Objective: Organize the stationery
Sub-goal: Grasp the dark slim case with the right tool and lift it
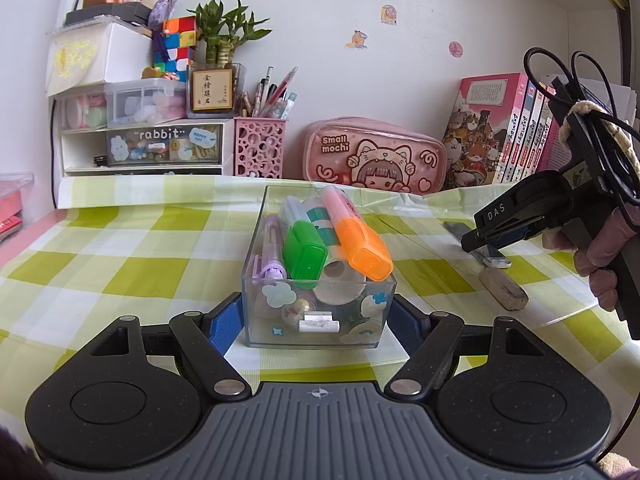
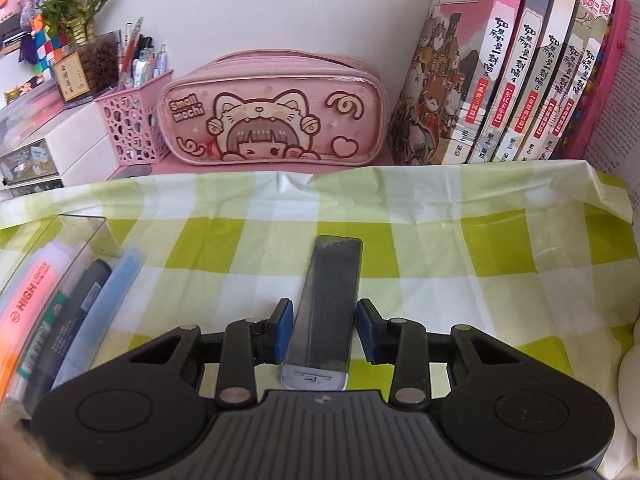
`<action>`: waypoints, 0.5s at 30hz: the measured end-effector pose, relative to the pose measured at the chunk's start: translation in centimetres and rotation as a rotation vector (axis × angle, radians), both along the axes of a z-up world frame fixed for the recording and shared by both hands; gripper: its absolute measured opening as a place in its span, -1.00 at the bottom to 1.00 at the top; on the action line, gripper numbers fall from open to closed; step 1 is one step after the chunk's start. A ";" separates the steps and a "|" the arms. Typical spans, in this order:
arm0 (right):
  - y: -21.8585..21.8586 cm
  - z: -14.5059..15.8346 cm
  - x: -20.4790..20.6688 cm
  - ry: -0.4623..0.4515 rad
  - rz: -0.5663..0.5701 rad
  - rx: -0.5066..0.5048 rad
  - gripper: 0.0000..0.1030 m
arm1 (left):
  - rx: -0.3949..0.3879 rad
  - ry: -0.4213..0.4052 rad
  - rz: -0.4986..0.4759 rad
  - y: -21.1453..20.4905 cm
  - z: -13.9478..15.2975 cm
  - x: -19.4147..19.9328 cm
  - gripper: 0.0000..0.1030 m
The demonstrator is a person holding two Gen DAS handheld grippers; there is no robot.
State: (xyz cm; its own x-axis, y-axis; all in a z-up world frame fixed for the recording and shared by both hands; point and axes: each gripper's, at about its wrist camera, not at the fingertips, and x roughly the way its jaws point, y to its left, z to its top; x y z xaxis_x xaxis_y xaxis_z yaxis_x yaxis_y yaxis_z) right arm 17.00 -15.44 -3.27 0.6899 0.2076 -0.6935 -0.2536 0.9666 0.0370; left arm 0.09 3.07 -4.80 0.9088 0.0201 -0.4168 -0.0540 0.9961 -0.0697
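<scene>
A clear plastic box [image 1: 360, 338] stands on the green-checked cloth, filled with an orange highlighter [image 1: 360, 236], a green highlighter [image 1: 304, 252], a purple pen [image 1: 272, 248] and tape rolls. My left gripper [image 1: 316, 316] is shut on the box, its blue pads against the two side walls. A flat dark lead case [image 2: 326, 300] lies on the cloth to the right of the box. My right gripper [image 2: 325, 322] straddles its near half, with a thin gap at each pad, so it stands open. In the left wrist view the right gripper [image 1: 472, 242] tilts down over the case [image 1: 496, 262].
A worn eraser [image 1: 504, 290] lies just in front of the case. Along the back wall stand a pink pencil pouch [image 2: 272, 112], a pink pen holder [image 2: 132, 128], a row of books [image 2: 520, 68] and white drawers [image 1: 160, 144]. The box's corner [image 2: 80, 220] is at the left.
</scene>
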 end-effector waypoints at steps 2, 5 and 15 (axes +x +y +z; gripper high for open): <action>0.6 0.1 -0.9 0.006 0.015 0.018 -0.25 | 0.000 0.000 0.000 0.0 0.0 0.0 0.45; 1.3 0.2 -1.9 0.025 0.035 0.060 -0.26 | 0.000 0.000 0.000 0.0 0.0 0.0 0.45; 2.0 0.6 -2.4 0.144 0.018 0.301 -0.28 | 0.000 0.000 0.000 0.0 0.0 0.0 0.45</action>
State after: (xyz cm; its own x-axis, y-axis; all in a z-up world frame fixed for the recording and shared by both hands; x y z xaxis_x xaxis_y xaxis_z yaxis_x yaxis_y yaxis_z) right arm 14.62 -13.48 -2.64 0.5836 0.4296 -0.6891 -0.2423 0.9020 0.3572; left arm 0.06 3.09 -4.80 0.9088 0.0199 -0.4168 -0.0537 0.9961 -0.0697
